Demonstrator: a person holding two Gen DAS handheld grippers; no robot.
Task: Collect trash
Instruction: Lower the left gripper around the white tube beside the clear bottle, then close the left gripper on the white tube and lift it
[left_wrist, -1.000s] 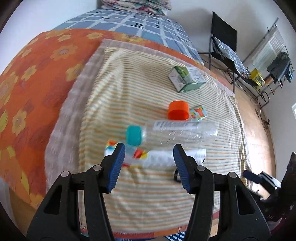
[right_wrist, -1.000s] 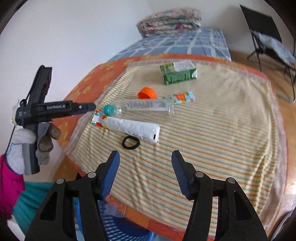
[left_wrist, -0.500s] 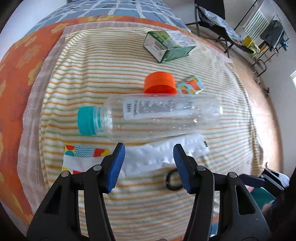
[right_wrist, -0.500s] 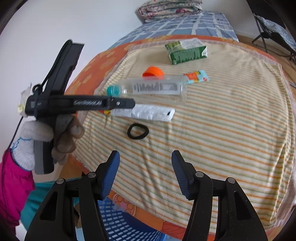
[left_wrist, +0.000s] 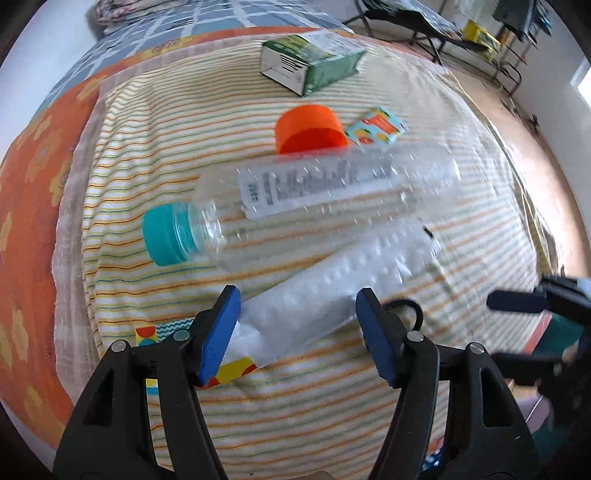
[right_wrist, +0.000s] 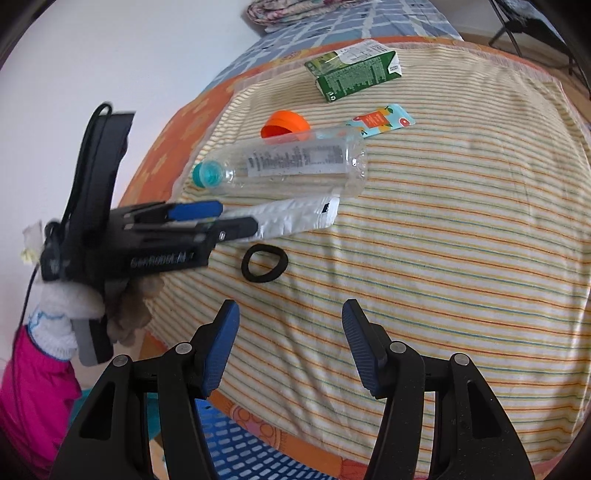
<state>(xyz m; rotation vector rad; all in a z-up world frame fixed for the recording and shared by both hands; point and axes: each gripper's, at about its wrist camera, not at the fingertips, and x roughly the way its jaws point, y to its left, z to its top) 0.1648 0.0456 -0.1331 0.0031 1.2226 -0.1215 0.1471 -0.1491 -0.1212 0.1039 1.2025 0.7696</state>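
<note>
Trash lies on a striped cloth on the bed. A silvery white wrapper (left_wrist: 332, 291) (right_wrist: 291, 218) lies between the fingers of my left gripper (left_wrist: 297, 325) (right_wrist: 210, 218), whose jaws are opening and not pressing on it. Behind it lies a clear plastic bottle (left_wrist: 325, 199) (right_wrist: 291, 164) with a teal cap. Further back are an orange cap (left_wrist: 308, 127) (right_wrist: 284, 123), a small colourful packet (left_wrist: 375, 125) (right_wrist: 380, 120) and a green carton (left_wrist: 310, 66) (right_wrist: 354, 74). A black hair tie (right_wrist: 264, 263) lies near the wrapper. My right gripper (right_wrist: 290, 343) hovers open over bare cloth, holding nothing.
A blue mesh basket (right_wrist: 229, 450) sits below the bed's near edge. The striped cloth (right_wrist: 443, 240) has free room on the right. A gloved hand with a pink sleeve (right_wrist: 37, 373) holds the left gripper. Chairs and racks (left_wrist: 461, 29) stand beyond the bed.
My left gripper came down and closer to the wrapper, rolled, and its jaws widened around it. The right gripper dropped a little toward the cloth.
</note>
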